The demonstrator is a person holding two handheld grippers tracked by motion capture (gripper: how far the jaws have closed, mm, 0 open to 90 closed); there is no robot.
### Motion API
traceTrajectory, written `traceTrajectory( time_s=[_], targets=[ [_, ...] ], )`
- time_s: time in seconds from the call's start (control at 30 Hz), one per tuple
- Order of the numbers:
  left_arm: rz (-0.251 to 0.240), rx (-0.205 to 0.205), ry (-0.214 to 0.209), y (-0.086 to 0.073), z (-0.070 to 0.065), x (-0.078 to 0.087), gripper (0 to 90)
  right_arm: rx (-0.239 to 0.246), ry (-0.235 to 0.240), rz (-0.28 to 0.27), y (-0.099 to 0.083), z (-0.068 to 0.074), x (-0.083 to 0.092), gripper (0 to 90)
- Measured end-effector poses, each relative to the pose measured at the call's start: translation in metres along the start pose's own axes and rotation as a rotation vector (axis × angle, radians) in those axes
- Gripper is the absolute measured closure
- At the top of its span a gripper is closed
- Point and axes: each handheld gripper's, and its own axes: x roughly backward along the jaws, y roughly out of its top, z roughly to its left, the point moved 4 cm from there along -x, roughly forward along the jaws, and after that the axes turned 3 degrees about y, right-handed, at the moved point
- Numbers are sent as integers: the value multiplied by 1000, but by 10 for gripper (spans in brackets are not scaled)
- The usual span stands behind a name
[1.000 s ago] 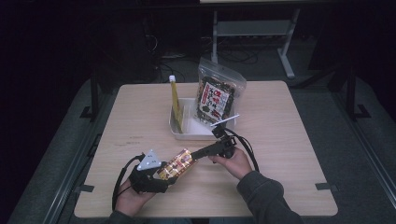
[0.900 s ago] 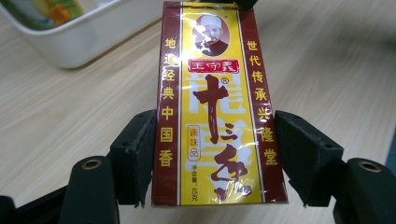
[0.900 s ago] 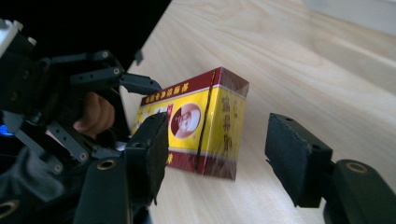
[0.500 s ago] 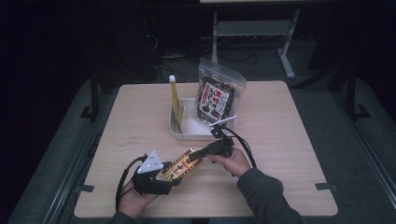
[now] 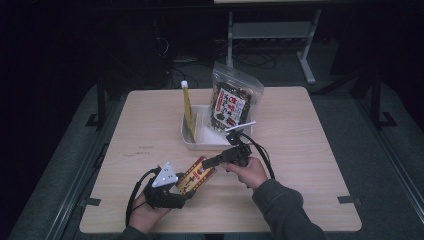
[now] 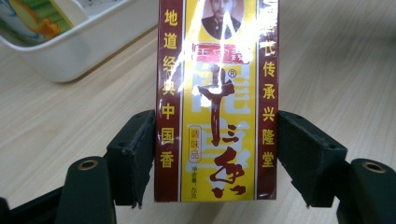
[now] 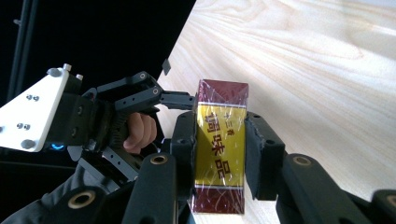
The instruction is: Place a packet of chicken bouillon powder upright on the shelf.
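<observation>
A yellow and maroon box [image 5: 196,175] with Chinese print is held just above the near part of the table. My left gripper [image 5: 186,188] is shut on its near end. In the left gripper view both pads press the box [image 6: 216,93] on its long sides; the jaws have just eased a touch wider. My right gripper [image 5: 207,162] comes from the right onto the far end. Its jaws have just been closing, and in the right gripper view its pads [image 7: 186,140] sit against both sides of the box [image 7: 219,135].
A white tray [image 5: 192,144] stands at the table's middle, holding a tall yellow pack [image 5: 188,112] and a clear bag of dark snacks [image 5: 231,102]. A white utensil [image 5: 240,126] rests on the tray's rim. Bare tabletop [image 5: 320,150] lies to the right.
The right gripper's jaws have drawn in around the far end of the box. The left hand and the box have stayed in place.
</observation>
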Motion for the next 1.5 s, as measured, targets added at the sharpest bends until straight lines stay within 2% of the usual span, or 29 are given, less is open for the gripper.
traceTrajectory(
  time_s=[0.17,0.43,0.6,0.8,0.93,1.2,1.5],
  targets=[
    [-19,11,44,0,5,5,272,27,-83,-13,3,6,4,677],
    [-31,47,77,-4,15,12,263,54,-183,-98,19,23,30,677],
    [-35,69,85,-7,18,14,263,66,-268,-130,32,33,45,677],
    [-31,99,80,-11,25,14,263,61,-348,-200,51,40,65,677],
    [-34,104,79,-12,27,13,262,49,-391,-258,64,42,74,677],
    [-39,124,73,-15,33,13,258,29,-503,-323,89,45,75,678],
    [-27,142,65,-21,40,12,258,-26,-587,-372,110,40,57,678]
  ],
)
